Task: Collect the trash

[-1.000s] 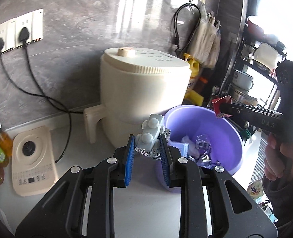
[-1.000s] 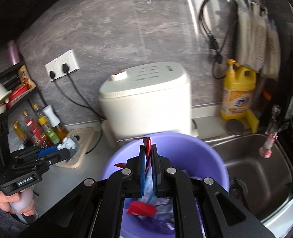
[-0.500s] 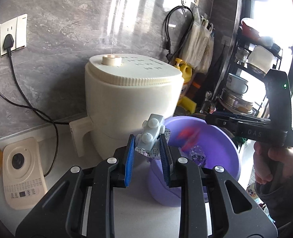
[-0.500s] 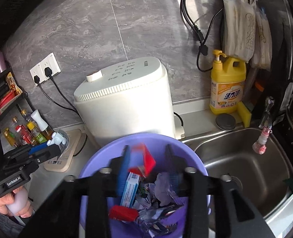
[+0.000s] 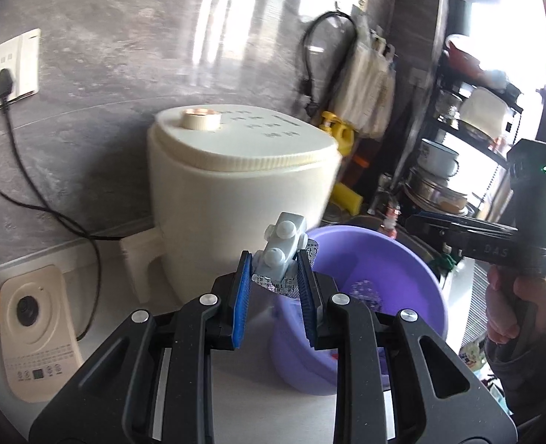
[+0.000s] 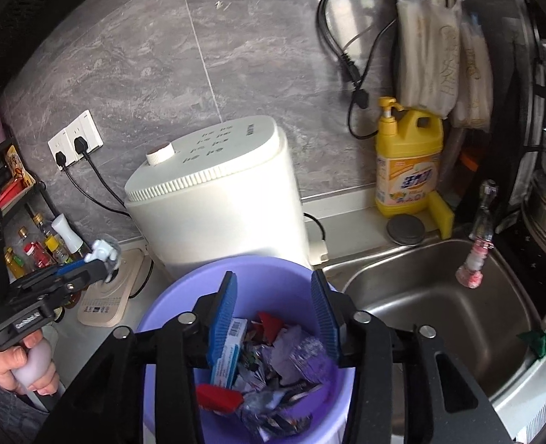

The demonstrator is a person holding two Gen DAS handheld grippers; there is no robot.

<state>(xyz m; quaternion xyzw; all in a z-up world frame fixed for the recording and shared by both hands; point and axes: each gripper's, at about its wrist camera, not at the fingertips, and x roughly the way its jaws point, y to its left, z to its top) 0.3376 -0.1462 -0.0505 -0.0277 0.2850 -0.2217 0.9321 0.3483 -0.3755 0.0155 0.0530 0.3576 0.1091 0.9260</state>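
My left gripper [image 5: 274, 259] is shut on a silver blister pack [image 5: 282, 249] with grey-white bubbles, held up beside the purple basin [image 5: 413, 270]. It also shows in the right wrist view [image 6: 104, 253] at the left. My right gripper [image 6: 273, 296] is open and empty, right above the purple basin [image 6: 184, 296], which holds wrappers, a red scrap [image 6: 269, 320] and a blue-white box [image 6: 232, 340]. In the left wrist view the right gripper [image 5: 417, 220] hangs over the basin's right rim.
A cream appliance [image 6: 217, 203] stands behind the basin. A beige scale [image 5: 36, 333] lies at the left. A steel sink [image 6: 439, 314], yellow soap bottle [image 6: 408, 162] and dish rack [image 5: 476, 148] are at the right. Sauce bottles [image 6: 39, 248] stand at the left.
My right gripper opened and the red wrapper it held dropped into the basin. My left gripper moved right toward the basin, still holding the blister pack.
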